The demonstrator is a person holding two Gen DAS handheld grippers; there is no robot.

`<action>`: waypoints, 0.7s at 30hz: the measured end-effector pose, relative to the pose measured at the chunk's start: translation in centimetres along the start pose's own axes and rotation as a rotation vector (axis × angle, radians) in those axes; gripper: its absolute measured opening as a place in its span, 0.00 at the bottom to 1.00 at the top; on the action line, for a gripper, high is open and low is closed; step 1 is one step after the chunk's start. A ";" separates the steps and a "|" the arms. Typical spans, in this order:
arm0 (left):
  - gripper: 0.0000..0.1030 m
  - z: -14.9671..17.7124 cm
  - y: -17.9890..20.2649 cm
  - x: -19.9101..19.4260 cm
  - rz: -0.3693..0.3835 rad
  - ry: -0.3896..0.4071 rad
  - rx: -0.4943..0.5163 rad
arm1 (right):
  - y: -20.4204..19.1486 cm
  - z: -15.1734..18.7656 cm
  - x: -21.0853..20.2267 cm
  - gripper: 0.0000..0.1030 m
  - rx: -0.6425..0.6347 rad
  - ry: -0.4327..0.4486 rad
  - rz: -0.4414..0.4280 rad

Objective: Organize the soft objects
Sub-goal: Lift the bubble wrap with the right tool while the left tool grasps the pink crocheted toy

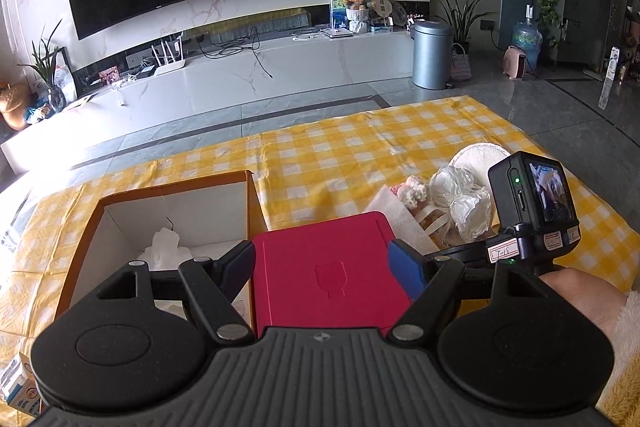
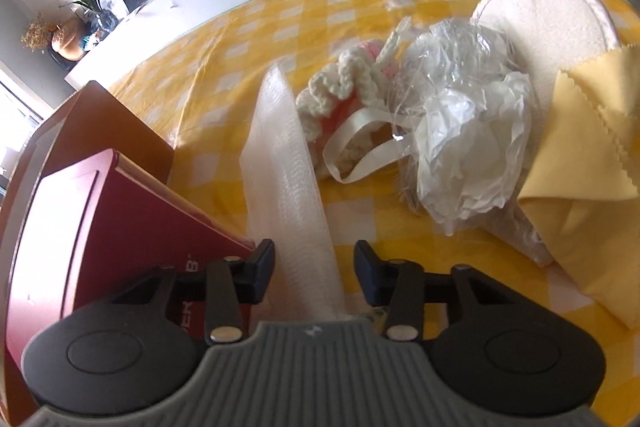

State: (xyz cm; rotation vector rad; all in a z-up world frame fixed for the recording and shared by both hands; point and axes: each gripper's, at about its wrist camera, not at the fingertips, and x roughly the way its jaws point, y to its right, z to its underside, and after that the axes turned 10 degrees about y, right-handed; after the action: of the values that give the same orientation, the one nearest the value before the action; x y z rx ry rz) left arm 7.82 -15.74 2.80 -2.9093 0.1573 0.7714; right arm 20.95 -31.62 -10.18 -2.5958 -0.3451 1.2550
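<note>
An open orange cardboard box with white paper inside sits on the yellow checked cloth, and a red box lies beside it. My left gripper is open above the red box. A pile of soft things lies to the right: a white foam mesh sheet, a pink and white crochet piece, crumpled clear plastic, a round cream pad and a yellow cloth. My right gripper is open, its fingers on either side of the mesh sheet's near end.
The table carries a yellow checked cloth. A small carton lies at the left front edge. Beyond the table are a TV unit, a grey bin and plants. The red box also shows at the left of the right wrist view.
</note>
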 end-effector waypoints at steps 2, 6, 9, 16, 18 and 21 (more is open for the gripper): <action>0.86 0.0 -0.1 -0.4 -0.006 0.001 0.006 | -0.3 0.1 0.1 0.12 -0.043 0.005 0.047; 0.86 0.0 -0.5 -1.0 -0.019 0.001 0.021 | 0.3 -0.2 -0.6 0.00 -0.019 -0.019 0.020; 0.86 0.1 -0.9 -1.3 -0.028 0.004 0.029 | 0.2 -0.6 -3.0 0.00 -0.041 0.041 0.019; 0.86 0.0 -1.0 -0.9 -0.030 -0.005 0.042 | 0.8 -1.0 -12.4 0.00 0.031 0.318 -0.094; 0.86 0.0 -0.9 -0.7 0.022 0.015 0.032 | 1.6 -0.9 -14.4 0.00 0.074 0.377 -0.087; 0.88 -0.3 -0.5 0.4 0.111 0.050 -0.011 | 3.1 -0.6 -16.6 0.00 0.153 0.447 -0.036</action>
State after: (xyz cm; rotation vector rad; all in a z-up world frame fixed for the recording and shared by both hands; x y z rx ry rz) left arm 8.44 -15.29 2.93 -2.9526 0.3238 0.7174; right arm 11.73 -39.80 1.34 -2.6233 -0.1985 0.6307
